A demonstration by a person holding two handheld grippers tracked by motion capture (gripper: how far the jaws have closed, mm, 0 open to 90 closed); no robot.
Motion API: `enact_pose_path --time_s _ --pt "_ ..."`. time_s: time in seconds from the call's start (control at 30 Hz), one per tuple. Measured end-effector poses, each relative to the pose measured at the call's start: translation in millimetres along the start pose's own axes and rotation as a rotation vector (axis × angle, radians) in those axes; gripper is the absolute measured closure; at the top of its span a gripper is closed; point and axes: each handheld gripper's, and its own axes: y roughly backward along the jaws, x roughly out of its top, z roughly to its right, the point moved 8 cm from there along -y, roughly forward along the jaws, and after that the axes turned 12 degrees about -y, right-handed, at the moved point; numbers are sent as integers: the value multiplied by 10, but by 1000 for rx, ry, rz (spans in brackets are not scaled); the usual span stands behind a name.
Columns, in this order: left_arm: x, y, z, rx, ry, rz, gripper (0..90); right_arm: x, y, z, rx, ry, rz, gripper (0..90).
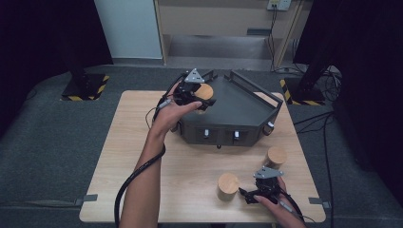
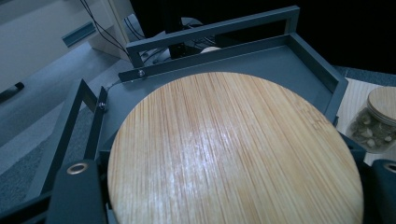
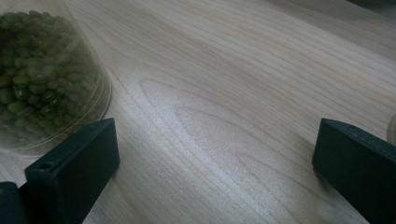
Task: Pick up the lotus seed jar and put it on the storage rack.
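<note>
The left gripper is held over the near-left corner of the dark grey tray, which stands at the back of the wooden bench. Its fingers are clamped on a jar with a round bamboo lid; in the left gripper view the lid sits between the two fingers, above the tray floor. The tray's raised rim and its open bar frame run close behind and to the left of the jar. The tray floor beyond the jar is bare.

The right gripper rests low at the near right edge of the bench. Its fingers stand wide apart with nothing but bench surface between them.

Two more lidded jars stand on the bench. One is just to the left of the right gripper; the right gripper view shows its clear wall and green beans just beyond the left finger, whether touching it cannot be told. The other stands behind the right gripper, near the tray's front right corner; the left gripper view shows pale contents under its lid.

The tray's front wall carries small white fittings. A black cable trails along the left forearm to the near bench edge.
</note>
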Motion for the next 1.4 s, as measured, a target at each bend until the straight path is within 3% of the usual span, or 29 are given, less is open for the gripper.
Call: enact_pose_path --time_s 0.63,1.4 --pt "-97 -141 -21 8 22 -15 243 -5 4 -1 0 -2 1 7" --pt "-401 -206 -21 5 87 -41 243 -9 7 -1 1 -1 2 7"
